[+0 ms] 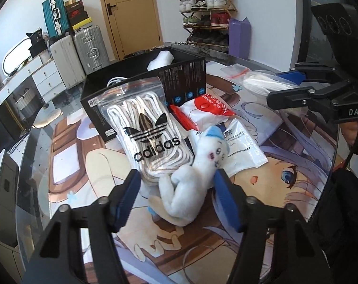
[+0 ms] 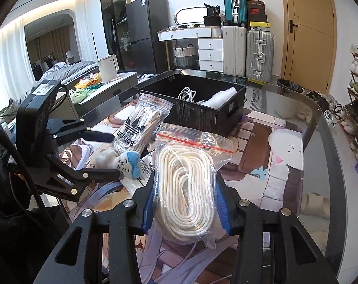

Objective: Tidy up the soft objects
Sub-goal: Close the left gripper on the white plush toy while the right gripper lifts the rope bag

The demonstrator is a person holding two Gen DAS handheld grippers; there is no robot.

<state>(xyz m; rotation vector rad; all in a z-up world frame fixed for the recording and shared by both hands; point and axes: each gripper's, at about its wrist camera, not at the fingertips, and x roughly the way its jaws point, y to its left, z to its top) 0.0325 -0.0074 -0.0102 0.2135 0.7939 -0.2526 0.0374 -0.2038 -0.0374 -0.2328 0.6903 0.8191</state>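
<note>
Rope bag clamped in right claw; left claw open, straddling plush toy.

Lying on its side on the printed mat: a white plush toy with blue ears, head toward the far right. Just left, leaning against the black box: an Adidas zip bag of white laces. Lifted at right: a clear zip bag of coiled white rope, upright, red seal uppermost.
</note>
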